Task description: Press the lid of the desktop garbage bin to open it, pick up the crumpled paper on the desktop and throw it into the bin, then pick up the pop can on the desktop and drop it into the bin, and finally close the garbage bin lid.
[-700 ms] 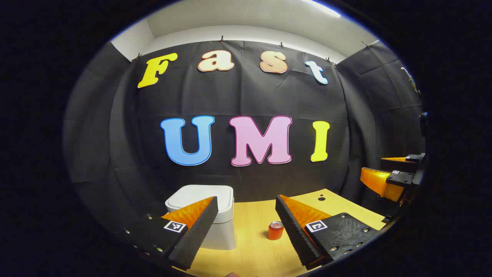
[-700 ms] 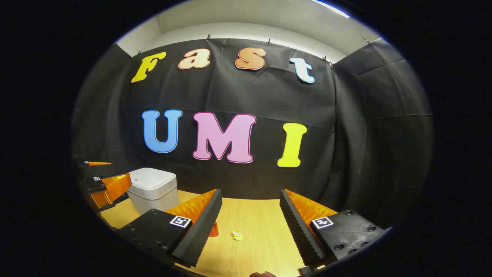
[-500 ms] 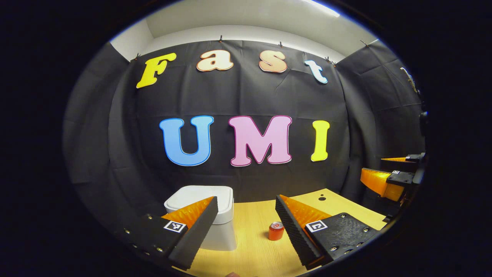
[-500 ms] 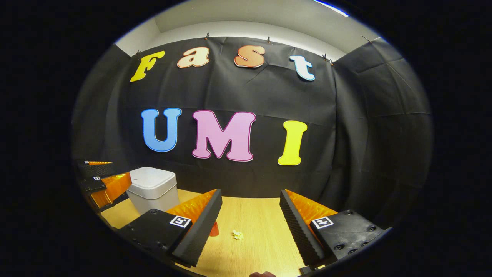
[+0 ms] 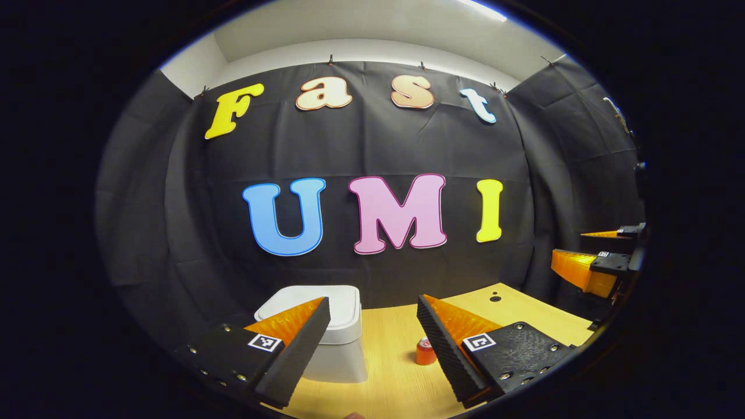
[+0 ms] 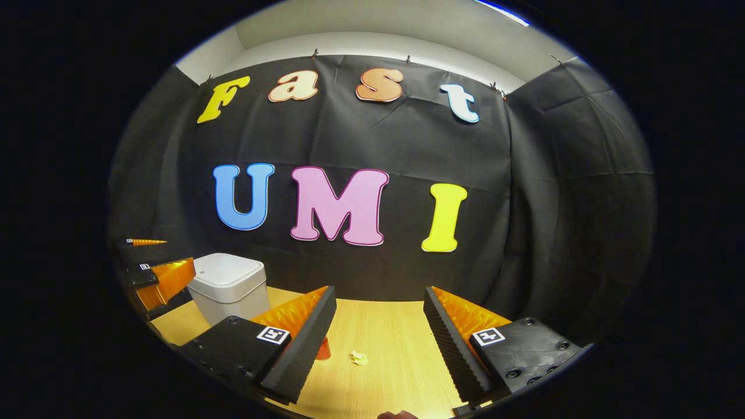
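The white desktop bin (image 5: 337,343) stands on the wooden table with its lid (image 5: 343,302) down, partly behind my left gripper's left finger. My left gripper (image 5: 372,326) hangs open above the table, nothing between its fingers. A red pop can (image 5: 425,352) stands just right of the bin, half hidden by the right finger. In the right gripper view my right gripper (image 6: 379,317) is open and holds nothing. A small crumpled paper (image 6: 359,357) lies on the table between its fingers. The can (image 6: 323,348) peeks out beside its left finger, and the bin (image 6: 228,285) stands far left.
The wooden table (image 6: 384,372) runs back to the black cloth wall. Two small dark holes (image 5: 495,298) mark the table at the far right. The other gripper (image 5: 588,267) shows at the right edge of the left gripper view, and another (image 6: 157,273) at the left edge of the right gripper view.
My left gripper has shifted slightly left and forward, so the can now sits partly behind its right finger. The right gripper has barely moved. Both stay open.
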`<control>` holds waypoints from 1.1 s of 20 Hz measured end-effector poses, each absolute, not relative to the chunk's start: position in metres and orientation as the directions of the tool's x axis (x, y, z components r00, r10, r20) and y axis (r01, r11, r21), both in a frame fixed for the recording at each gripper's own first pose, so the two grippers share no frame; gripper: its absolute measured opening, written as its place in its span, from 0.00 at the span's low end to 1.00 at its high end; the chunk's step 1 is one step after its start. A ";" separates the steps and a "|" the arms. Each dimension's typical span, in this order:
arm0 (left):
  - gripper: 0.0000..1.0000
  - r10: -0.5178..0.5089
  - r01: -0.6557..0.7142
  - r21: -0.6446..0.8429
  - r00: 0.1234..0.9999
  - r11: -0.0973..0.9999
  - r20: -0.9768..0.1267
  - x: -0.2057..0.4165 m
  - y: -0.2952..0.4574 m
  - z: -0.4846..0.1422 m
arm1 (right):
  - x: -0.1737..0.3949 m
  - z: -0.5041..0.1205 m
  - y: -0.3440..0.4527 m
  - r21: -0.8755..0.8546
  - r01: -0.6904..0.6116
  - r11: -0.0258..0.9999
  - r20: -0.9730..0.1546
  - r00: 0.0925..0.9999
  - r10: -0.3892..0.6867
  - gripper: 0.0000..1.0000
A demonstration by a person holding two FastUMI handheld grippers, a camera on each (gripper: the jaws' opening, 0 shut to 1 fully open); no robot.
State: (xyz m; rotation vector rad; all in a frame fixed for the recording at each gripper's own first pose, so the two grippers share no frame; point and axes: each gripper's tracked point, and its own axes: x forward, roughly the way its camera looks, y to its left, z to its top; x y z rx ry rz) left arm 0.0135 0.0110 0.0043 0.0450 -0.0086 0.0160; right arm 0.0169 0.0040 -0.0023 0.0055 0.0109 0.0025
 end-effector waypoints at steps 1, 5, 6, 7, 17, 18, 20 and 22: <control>0.97 0.016 -0.017 0.046 1.000 0.999 0.012 0.015 0.012 0.006 | 0.018 -0.003 0.005 0.009 -0.004 1.000 -0.011 1.000 0.004 0.97; 0.97 0.011 -0.011 0.032 1.000 0.999 -0.001 0.020 0.015 0.003 | 0.020 0.001 0.007 -0.001 -0.008 1.000 -0.004 1.000 0.008 0.97; 0.97 -0.019 0.020 0.022 1.000 1.000 -0.016 0.018 0.009 -0.002 | 0.020 0.002 0.007 -0.003 -0.008 1.000 -0.002 1.000 0.008 0.97; 0.97 -0.028 0.029 0.019 0.999 0.999 -0.025 0.018 0.006 -0.004 | 0.020 0.002 0.007 -0.003 -0.007 1.000 0.000 1.000 0.007 0.97; 0.77 -0.040 0.041 0.032 0.999 0.999 -0.012 0.015 0.012 0.004 | 0.016 -0.001 0.003 0.006 0.014 1.000 -0.003 1.000 -0.014 0.97; 0.66 -0.043 0.044 0.036 0.999 0.998 -0.019 0.017 0.017 0.002 | 0.015 0.000 0.002 0.007 0.017 1.000 -0.001 1.000 -0.017 0.97; 0.52 -0.020 0.021 0.055 1.000 0.998 -0.009 0.022 0.030 0.008 | 0.014 0.001 0.002 0.006 0.021 1.000 0.004 1.000 -0.021 0.97; 0.43 -0.014 0.014 0.063 1.000 0.998 -0.006 0.028 0.041 0.010 | 0.015 0.000 0.003 0.003 0.022 1.000 0.002 1.000 -0.022 0.97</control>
